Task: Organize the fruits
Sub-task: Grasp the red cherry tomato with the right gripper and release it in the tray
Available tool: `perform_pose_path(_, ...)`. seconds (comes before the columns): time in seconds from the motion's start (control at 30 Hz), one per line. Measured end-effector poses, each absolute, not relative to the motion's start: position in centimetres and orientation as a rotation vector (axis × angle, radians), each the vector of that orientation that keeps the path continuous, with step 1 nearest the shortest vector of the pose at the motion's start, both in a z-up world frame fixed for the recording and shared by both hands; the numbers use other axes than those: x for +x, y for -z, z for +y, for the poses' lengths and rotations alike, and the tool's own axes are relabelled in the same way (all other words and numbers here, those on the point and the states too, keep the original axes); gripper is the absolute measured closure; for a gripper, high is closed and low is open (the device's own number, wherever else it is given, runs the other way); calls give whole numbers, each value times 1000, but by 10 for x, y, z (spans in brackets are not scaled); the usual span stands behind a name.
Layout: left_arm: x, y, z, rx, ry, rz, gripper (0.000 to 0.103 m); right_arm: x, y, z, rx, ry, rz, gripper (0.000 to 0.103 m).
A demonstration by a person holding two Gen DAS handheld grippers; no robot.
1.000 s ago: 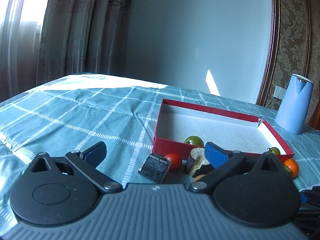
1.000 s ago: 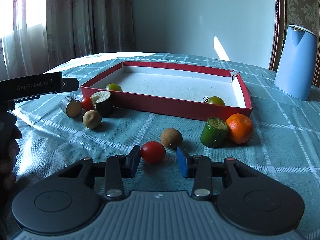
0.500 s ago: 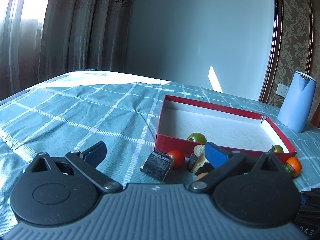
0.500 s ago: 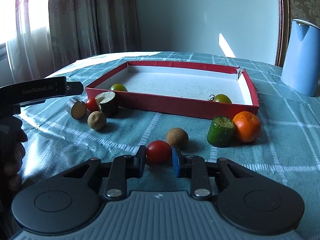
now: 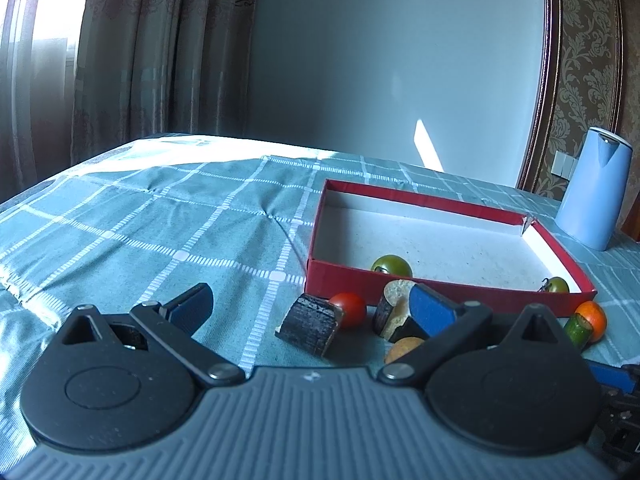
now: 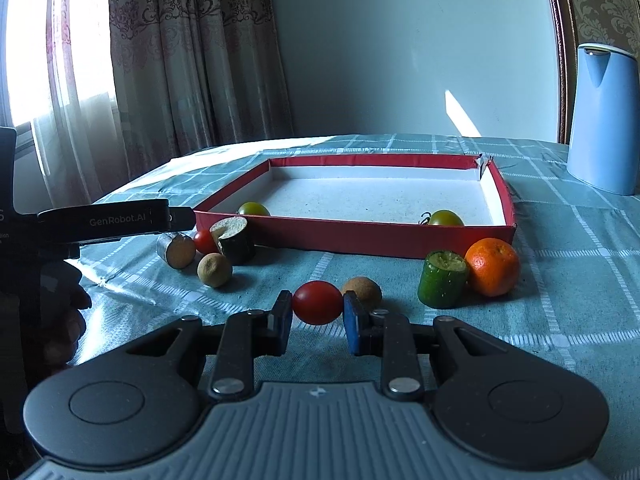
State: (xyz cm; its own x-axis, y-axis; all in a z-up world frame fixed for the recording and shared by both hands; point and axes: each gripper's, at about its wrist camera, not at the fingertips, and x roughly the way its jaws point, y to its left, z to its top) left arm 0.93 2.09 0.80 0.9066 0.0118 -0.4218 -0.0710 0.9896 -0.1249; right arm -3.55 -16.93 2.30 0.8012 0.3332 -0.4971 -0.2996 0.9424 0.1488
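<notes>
Red tomato (image 6: 317,303), raised off the tablecloth (image 6: 560,300) since the earlier frame, clamped between the pads of the right gripper (image 6: 316,316), short of the red tray (image 6: 360,236). Left gripper (image 5: 312,304) spread wide as before, holding nothing, near the tray's left corner.

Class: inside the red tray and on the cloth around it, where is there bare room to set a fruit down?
The red cardboard tray has a bare white floor between the two green tomatoes and back to its far wall. Crowded: the cloth at its near-left corner, around the cut cucumber piece; and beside the orange.
</notes>
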Motion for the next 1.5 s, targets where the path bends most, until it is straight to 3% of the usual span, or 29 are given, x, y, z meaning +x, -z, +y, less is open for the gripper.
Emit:
perform_pose_path(0.53,8,-8,22,-143,-40,428,0,-40,-50,-184,69,-319,440,77)
perform_pose_path(0.8,6,-9,21,-145,-34,413,0,3,-70,-180,-20,-247,395,77)
perform_pose_path(1.13,6,-10,20,-143,-30,414,0,66,-37,-174,-64,-166,506,77)
perform_pose_path(1.5,9,-8,19,-138,-22,435,0,73,-23,-173,-76,-153,543,77)
